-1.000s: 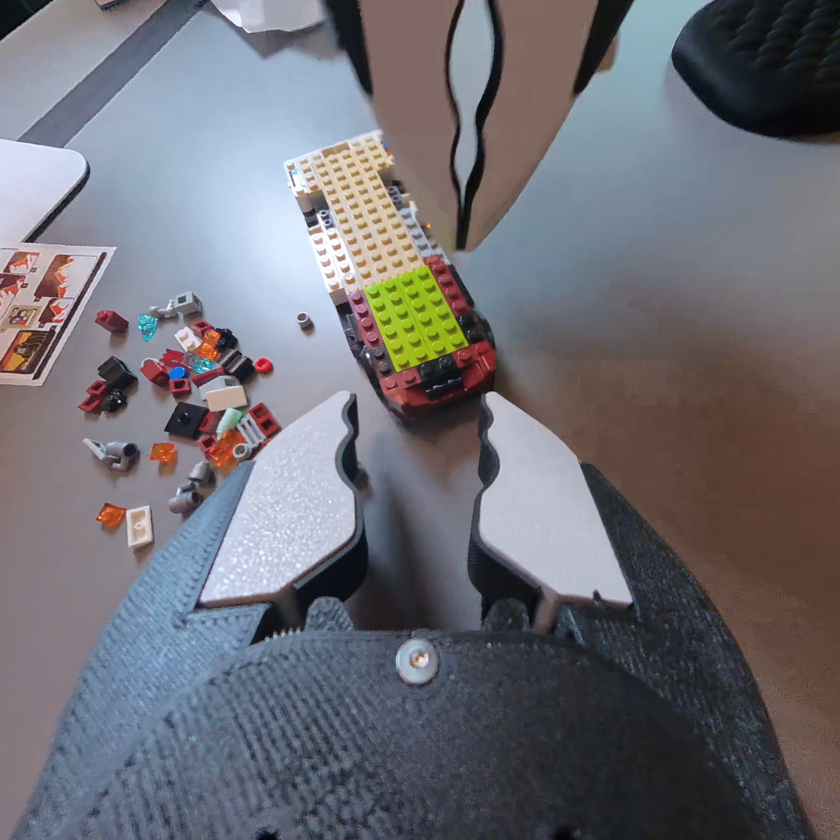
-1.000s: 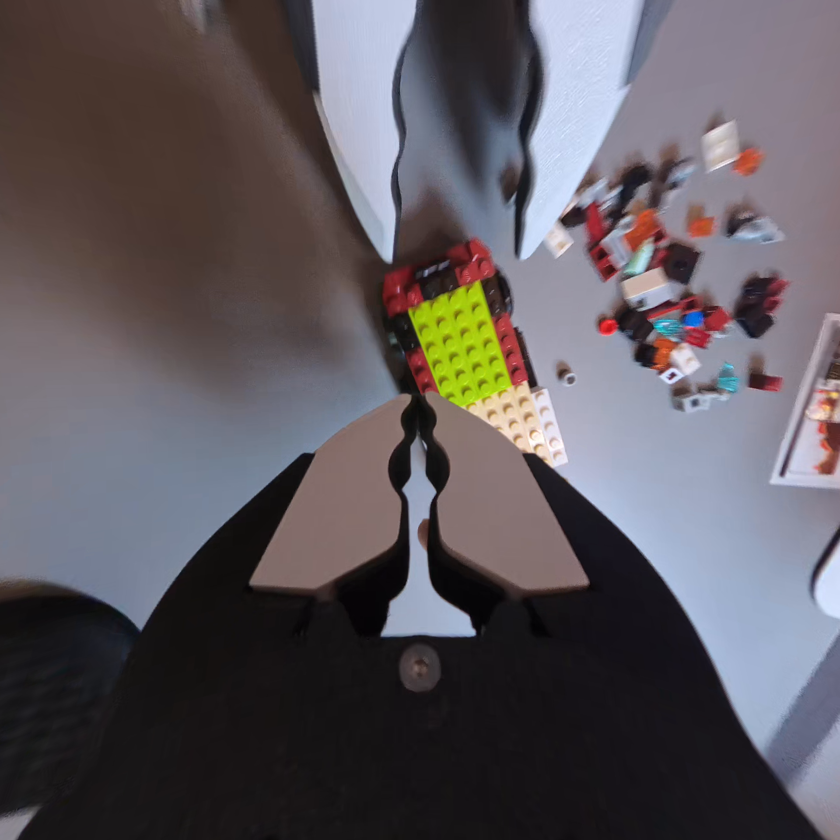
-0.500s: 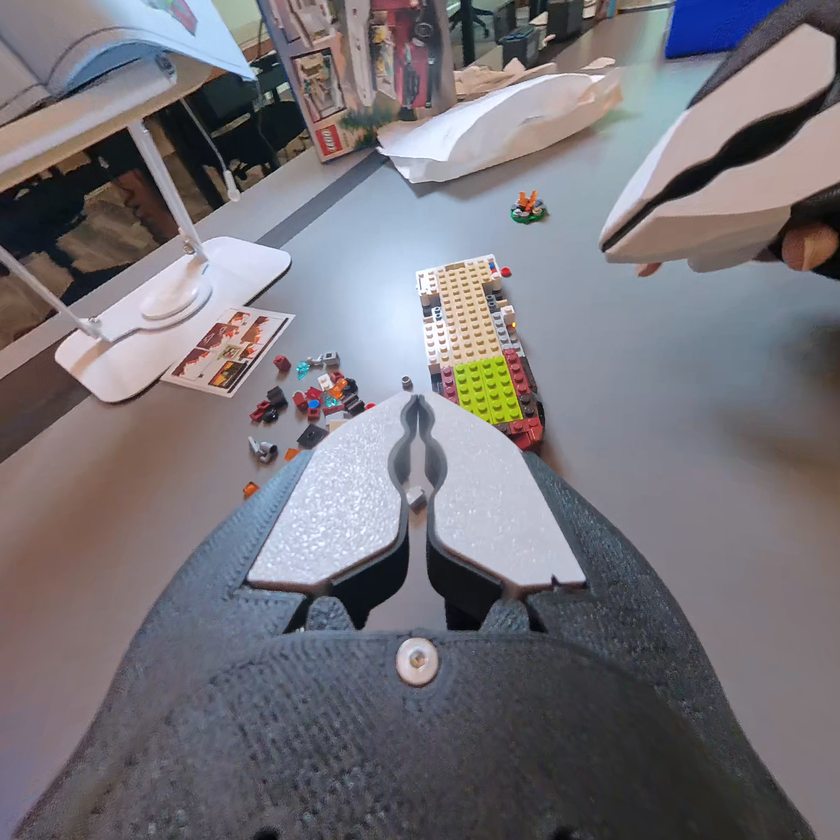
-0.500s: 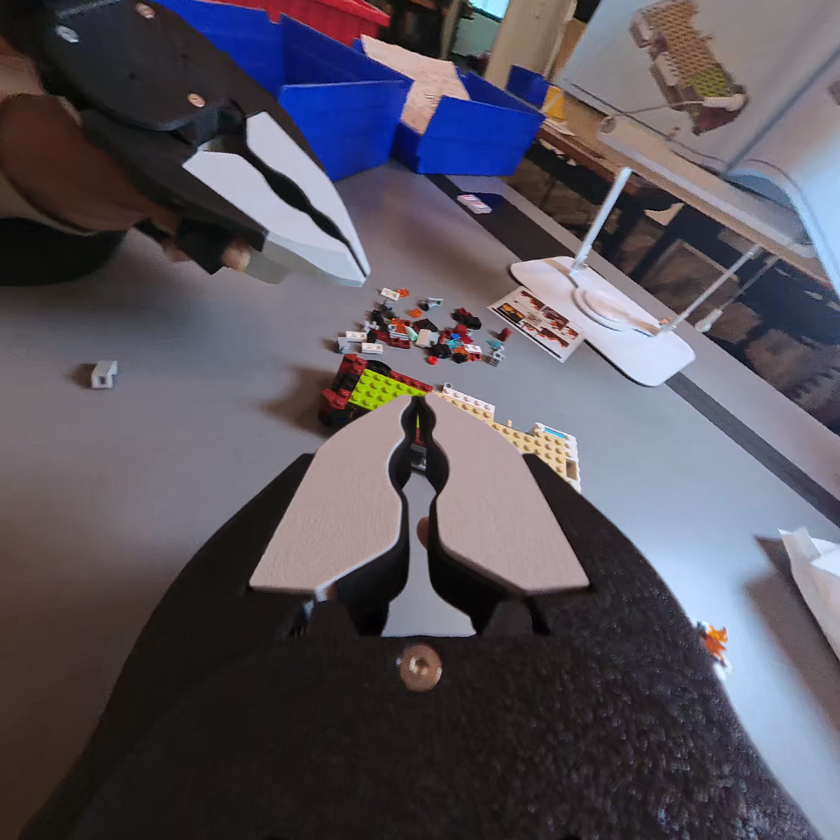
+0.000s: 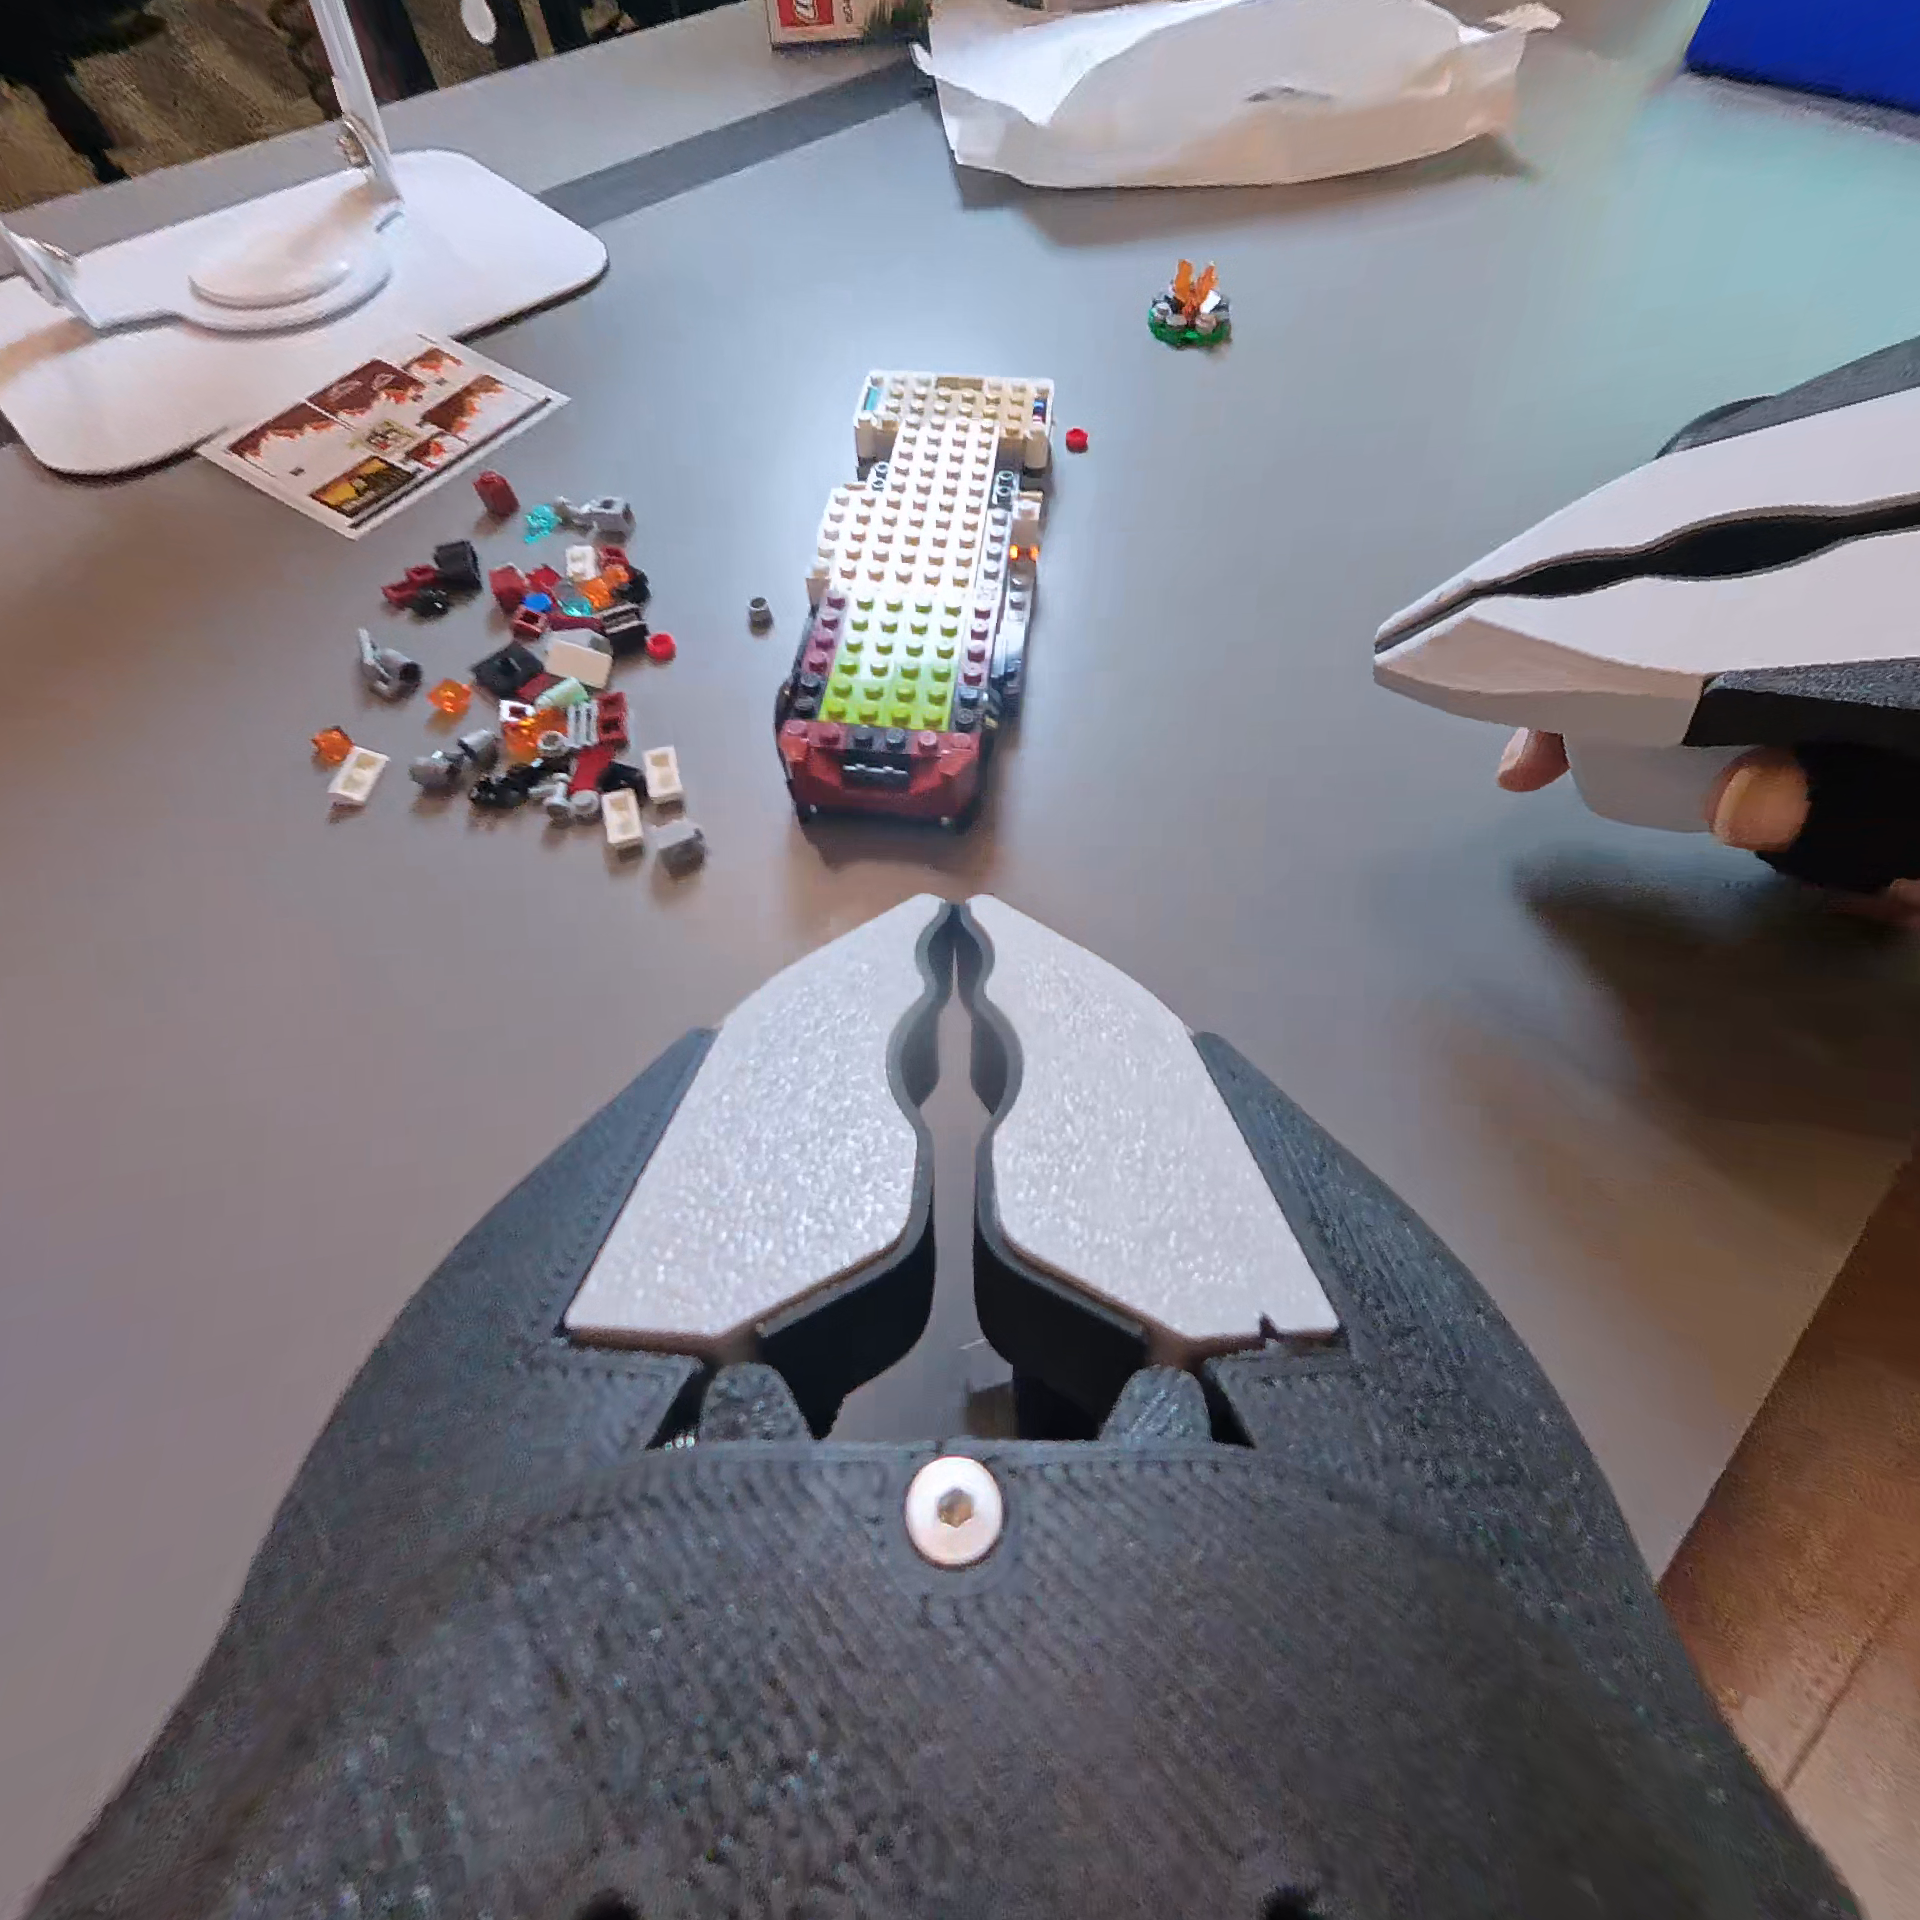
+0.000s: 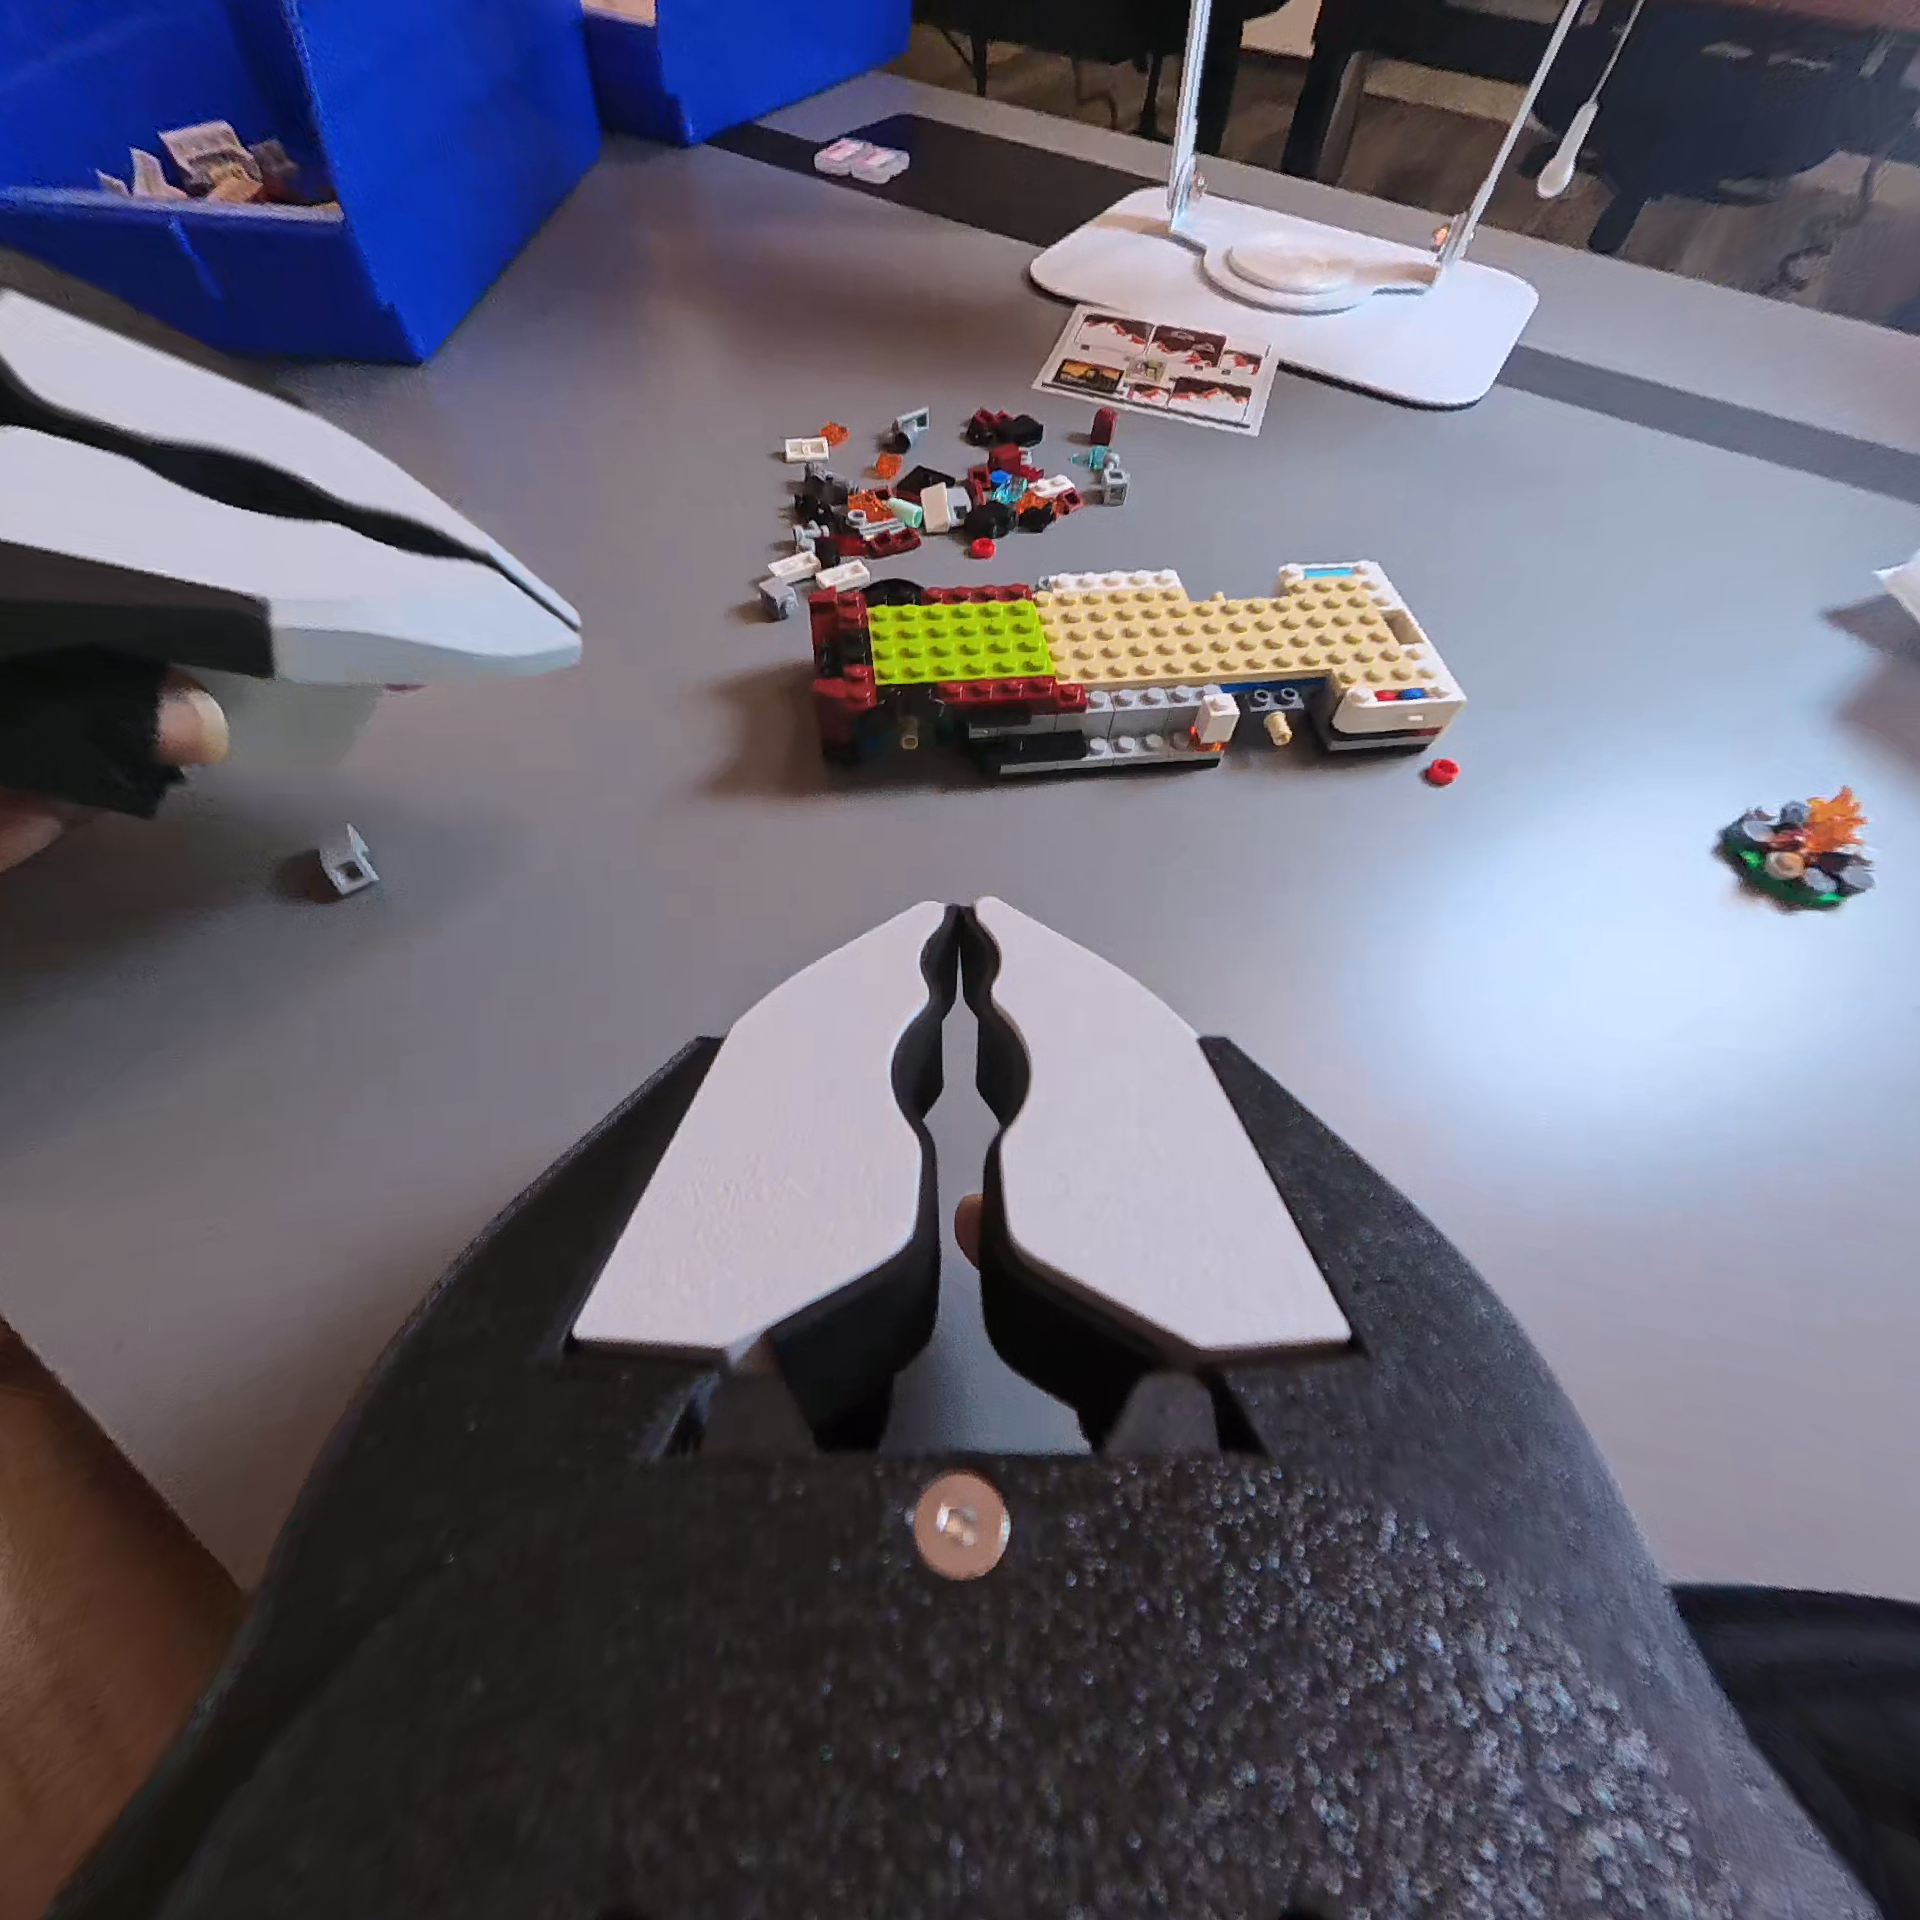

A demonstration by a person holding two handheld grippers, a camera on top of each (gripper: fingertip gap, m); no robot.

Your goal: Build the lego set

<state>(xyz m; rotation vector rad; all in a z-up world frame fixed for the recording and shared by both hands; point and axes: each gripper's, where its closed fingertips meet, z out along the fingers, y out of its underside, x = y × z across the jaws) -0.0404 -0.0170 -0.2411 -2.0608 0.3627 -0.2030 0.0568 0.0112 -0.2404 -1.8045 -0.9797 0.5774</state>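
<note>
A long brick build point(image 5: 914, 603) with tan, lime and dark red plates lies on the grey table point(image 5: 1299, 987). It also shows in the right wrist view point(image 6: 1122, 655). My left gripper point(image 5: 956, 910) is shut with nothing between its pads and sits a short way back from the build's dark red end. My right gripper point(image 6: 961, 910) is also shut with nothing between its pads, back from the build's long side. Each gripper shows in the other's view, the right one point(image 5: 1387, 644) and the left one point(image 6: 566, 634). A pile of small loose bricks point(image 5: 540, 665) lies left of the build.
A small grey brick point(image 6: 343, 860) lies alone near the left gripper. A campfire piece point(image 6: 1797, 847) and a red stud point(image 6: 1440, 770) lie by the build's far end. A white stand base point(image 5: 260, 281), a picture sheet point(image 5: 384, 447), a white bag point(image 5: 1226, 94) and blue bins point(image 6: 312, 208) ring the table. The left gripper's tips are roughly 11 cm from the right gripper's. My left gripper is the nearer one to the small grey brick point(image 6: 343, 860): about 8 cm, against 15 cm.
My left gripper went from open at the build's dark red end to shut, with nothing between its pads. Both grippers rose and pulled back from the build. The right gripper stayed shut.
</note>
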